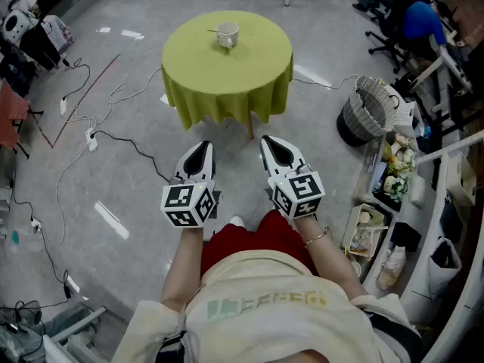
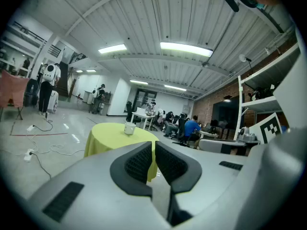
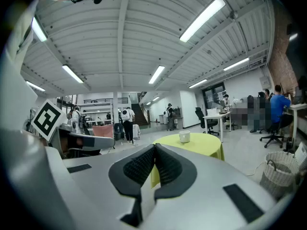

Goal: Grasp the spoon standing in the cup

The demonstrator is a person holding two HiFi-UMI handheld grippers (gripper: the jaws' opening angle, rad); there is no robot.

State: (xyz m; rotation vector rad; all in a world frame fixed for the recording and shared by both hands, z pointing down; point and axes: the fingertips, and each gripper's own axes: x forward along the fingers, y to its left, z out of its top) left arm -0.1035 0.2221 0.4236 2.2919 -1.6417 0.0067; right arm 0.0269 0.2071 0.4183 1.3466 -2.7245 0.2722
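A white cup [image 1: 228,35] stands on a round table under a yellow-green cloth [image 1: 242,74], well ahead of me. A thin spoon handle [image 1: 214,30] pokes out of the cup to the left. Both grippers are held low by my body, far short of the table. My left gripper [image 1: 202,148] and right gripper [image 1: 271,142] point toward the table, jaws together with nothing between them. The cup [image 2: 129,128] looks small in the left gripper view, above that gripper's tips [image 2: 153,147]. In the right gripper view the cup [image 3: 184,137] sits right of the tips [image 3: 155,150].
Cables [image 1: 91,138] trail over the grey floor to the left. A wicker basket [image 1: 367,112] stands right of the table, next to shelves with clutter [image 1: 393,180]. Office chairs and seated people [image 1: 412,17] fill the far right corner.
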